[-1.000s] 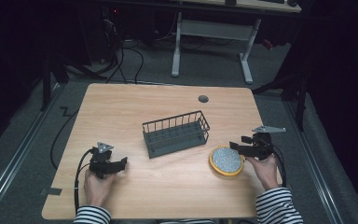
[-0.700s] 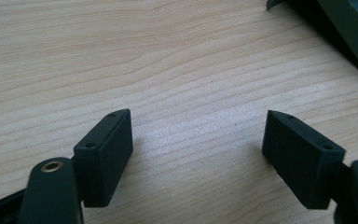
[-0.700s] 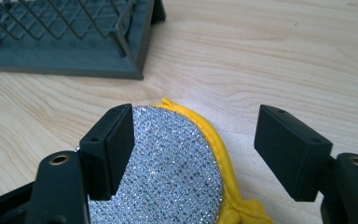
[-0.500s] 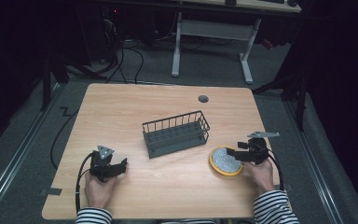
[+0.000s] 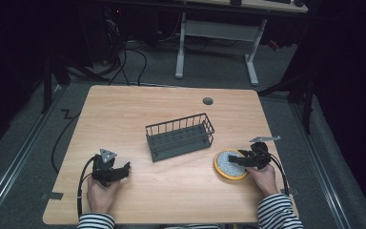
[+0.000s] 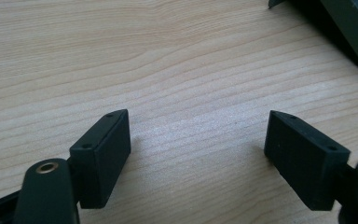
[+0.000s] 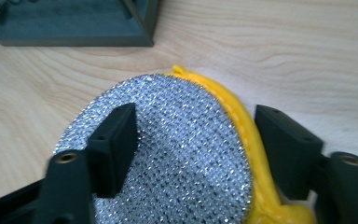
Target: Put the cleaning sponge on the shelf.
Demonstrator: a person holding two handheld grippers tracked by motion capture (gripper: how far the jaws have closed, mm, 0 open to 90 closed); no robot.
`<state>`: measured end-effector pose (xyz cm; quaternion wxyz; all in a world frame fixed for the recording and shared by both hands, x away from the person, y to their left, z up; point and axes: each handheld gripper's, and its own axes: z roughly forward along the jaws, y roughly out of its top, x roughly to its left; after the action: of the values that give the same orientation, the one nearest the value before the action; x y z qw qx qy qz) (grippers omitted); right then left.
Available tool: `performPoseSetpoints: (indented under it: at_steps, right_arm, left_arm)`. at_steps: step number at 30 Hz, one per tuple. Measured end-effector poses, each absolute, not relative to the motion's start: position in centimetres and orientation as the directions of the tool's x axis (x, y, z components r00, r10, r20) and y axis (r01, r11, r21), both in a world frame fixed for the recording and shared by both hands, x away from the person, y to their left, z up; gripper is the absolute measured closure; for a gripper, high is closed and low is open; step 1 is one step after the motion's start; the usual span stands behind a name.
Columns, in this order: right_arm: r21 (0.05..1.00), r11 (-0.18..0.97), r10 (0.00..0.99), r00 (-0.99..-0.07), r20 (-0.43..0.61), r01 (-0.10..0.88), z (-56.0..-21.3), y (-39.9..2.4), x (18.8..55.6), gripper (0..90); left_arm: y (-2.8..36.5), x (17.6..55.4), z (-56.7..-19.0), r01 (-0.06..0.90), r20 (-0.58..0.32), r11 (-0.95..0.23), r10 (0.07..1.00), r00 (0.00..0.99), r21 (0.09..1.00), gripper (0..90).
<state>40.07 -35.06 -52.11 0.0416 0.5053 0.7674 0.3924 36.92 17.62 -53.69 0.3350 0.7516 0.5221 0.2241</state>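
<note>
Presently the right gripper (image 5: 232, 161), jaws just closing yet apart, straddles the yellow-rimmed scouring pad (image 5: 228, 163) lying beside the wire basket (image 5: 180, 136), grip and lift outstanding, while the left gripper (image 5: 125, 168) rests wide open and empty.

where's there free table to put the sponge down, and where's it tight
Bare wood lies across the far side of the table behind the wire basket, broken by the cable hole, and between the left hand-held gripper and the basket. It is tight on the right, where the round scrub sponge lies under the right hand-held gripper close to the basket.
</note>
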Motion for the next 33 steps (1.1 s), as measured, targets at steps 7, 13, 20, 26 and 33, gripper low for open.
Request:
performPoseSetpoints:
  at_steps: [7, 13, 20, 26, 33]
  right_arm:
    - [0.643, 0.184, 0.8, -0.494, 0.341, 0.743, -52.2, -35.3, 39.9, 47.8]
    - [0.663, 0.237, 0.807, -0.523, 0.273, 0.71, -51.6, -35.1, 39.5, 66.6]
    - [0.671, 0.268, 0.808, -0.541, 0.234, 0.692, -51.2, -34.9, 39.2, 77.1]
    - [0.68, 0.27, 0.804, -0.548, 0.231, 0.682, -50.9, -34.8, 39.0, 79.2]
    - [0.696, 0.258, 0.802, -0.55, 0.233, 0.67, -50.3, -34.9, 38.7, 79.2]
  left_arm:
    - [17.6, 36.9, -53.7, 0.635, -0.013, -0.23, 0.935, 0.354, 0.738, 23.0]
    - [17.6, 36.9, -53.7, 0.635, -0.013, -0.23, 0.935, 0.354, 0.738, 23.0]
    - [17.6, 36.9, -53.7, 0.635, -0.013, -0.23, 0.935, 0.354, 0.738, 23.0]
    - [17.6, 36.9, -53.7, 0.635, -0.013, -0.23, 0.935, 0.354, 0.738, 23.0]
    - [17.6, 36.9, -53.7, 0.635, -0.012, -0.232, 0.935, 0.355, 0.737, 23.0]
